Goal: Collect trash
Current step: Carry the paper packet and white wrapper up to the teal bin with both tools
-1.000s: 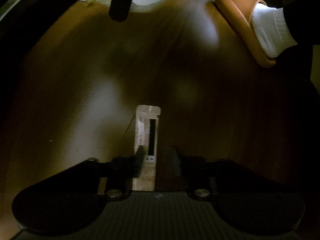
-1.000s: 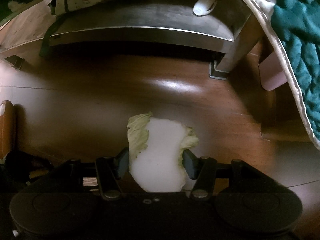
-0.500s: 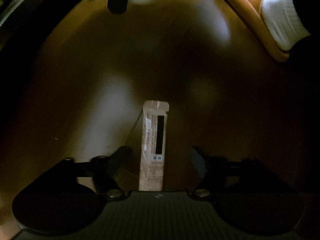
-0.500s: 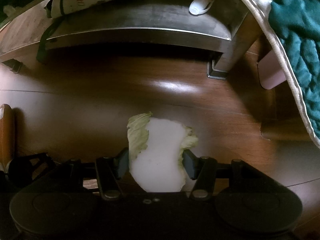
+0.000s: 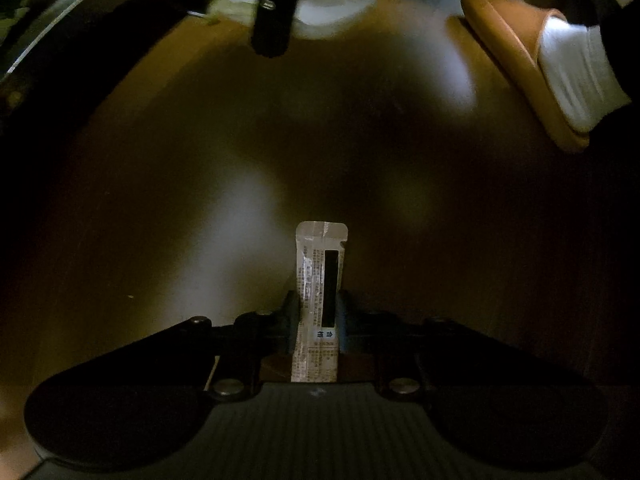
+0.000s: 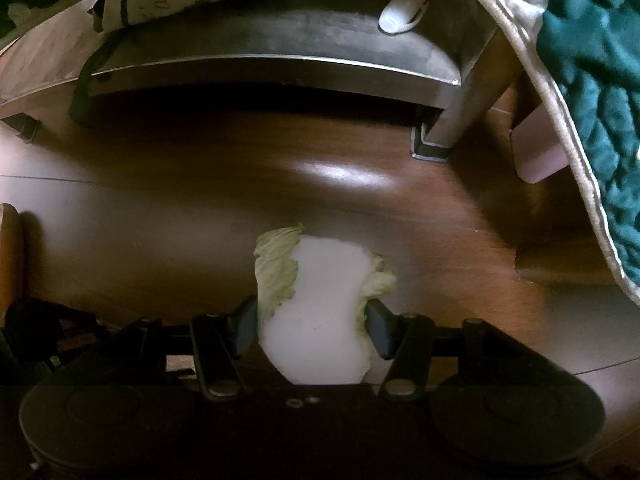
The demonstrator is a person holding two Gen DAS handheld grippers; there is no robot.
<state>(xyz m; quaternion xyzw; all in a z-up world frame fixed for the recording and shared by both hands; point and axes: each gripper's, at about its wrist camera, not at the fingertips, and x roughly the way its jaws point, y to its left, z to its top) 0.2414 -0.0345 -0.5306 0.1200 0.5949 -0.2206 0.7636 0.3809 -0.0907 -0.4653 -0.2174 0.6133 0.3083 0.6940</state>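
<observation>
Between the left gripper's (image 5: 318, 312) closing jaws, previously wider, the sachet (image 5: 320, 304).

The left gripper (image 5: 319, 316) points down at a dim, glossy brown wooden floor (image 5: 160, 200), and its jaws are closing on a narrow white paper sachet printed with small text and a black bar (image 5: 320, 300); the dark pads sit against both of its long edges. The sachet's rounded end sticks out ahead of the fingertips. At the top edge, blurred, the right gripper (image 5: 272, 20) holds a pale white-and-green cabbage leaf (image 5: 332, 8). At upper right stands a person's white-socked foot in a tan rubber slipper (image 5: 520, 68).
</observation>
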